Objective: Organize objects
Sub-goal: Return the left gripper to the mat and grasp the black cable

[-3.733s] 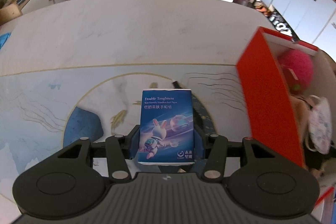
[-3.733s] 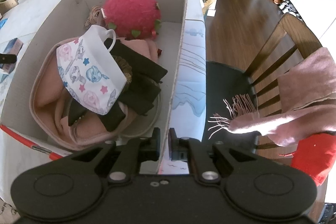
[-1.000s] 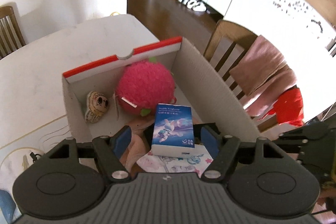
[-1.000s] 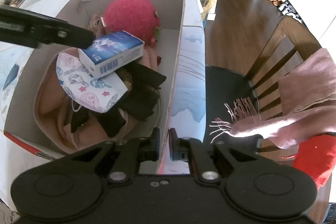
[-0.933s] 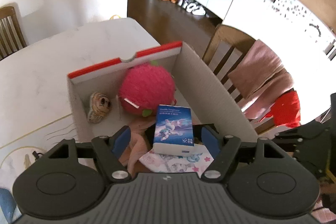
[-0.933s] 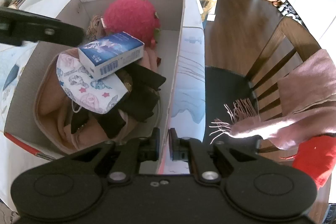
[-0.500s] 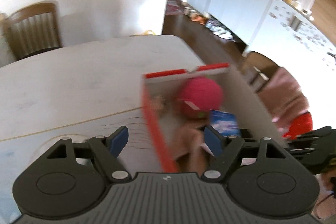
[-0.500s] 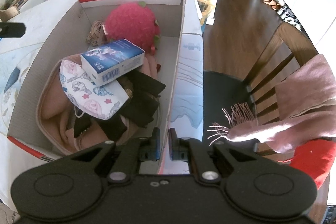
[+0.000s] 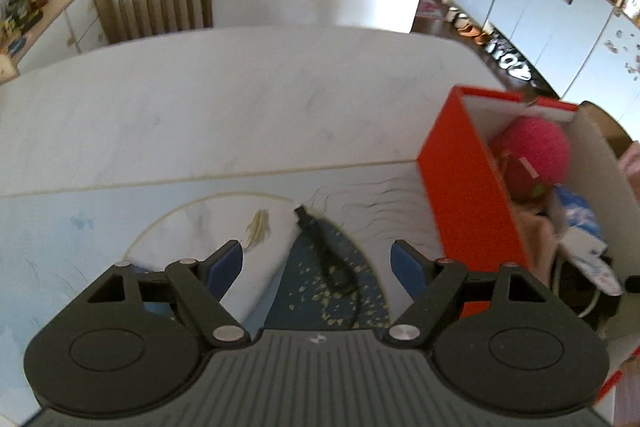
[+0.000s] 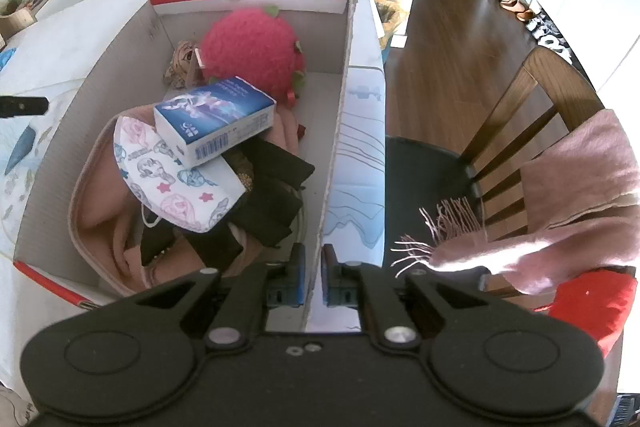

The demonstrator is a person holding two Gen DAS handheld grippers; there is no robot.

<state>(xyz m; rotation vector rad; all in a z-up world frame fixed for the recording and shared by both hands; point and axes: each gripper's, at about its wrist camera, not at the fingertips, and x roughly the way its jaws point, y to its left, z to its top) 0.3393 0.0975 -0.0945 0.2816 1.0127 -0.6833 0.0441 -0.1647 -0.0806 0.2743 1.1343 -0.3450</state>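
Left gripper [image 9: 316, 259] wide apart, holding nothing, hovering over the surface [image 9: 240, 99] w/ a black cable [image 9: 328, 259] right under it. Red box [image 10: 344, 115] sits at the surface's right end. Tissue pack [image 10: 216, 119] lies inside, tilted on a printed face mask [image 10: 176, 183], just in front of the pink plush [image 10: 252, 47]. Right gripper [image 10: 313, 275] narrow, pinching the box's right wall at the near corner.
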